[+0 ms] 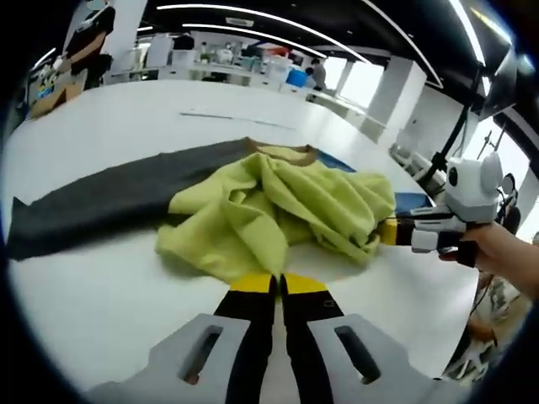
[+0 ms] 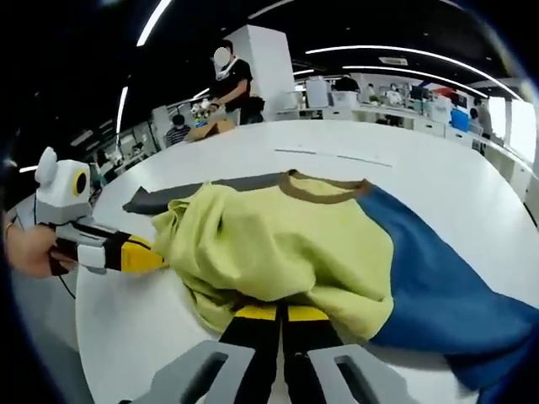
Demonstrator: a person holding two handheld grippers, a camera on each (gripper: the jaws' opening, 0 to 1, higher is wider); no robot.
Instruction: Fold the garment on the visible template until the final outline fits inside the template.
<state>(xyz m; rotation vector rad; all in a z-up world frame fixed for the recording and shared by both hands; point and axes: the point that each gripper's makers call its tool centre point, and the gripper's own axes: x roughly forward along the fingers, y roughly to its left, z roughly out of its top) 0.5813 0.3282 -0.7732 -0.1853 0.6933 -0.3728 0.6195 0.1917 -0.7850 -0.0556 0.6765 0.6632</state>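
Left gripper [image 1: 278,284]: two black jaws with yellow tips, on a light grey slotted plastic base. Right gripper [image 2: 280,314]: same build, black jaws, yellow tips, grey slotted base. From outside, each carries a white housing.

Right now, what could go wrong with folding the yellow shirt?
The yellow shirt lies bunched, so another fold may trap wrinkles and stay lumpy. Part of it hangs over the dark template onto the white table, so the outline may end up too wide. The left gripper and right gripper could drag it.
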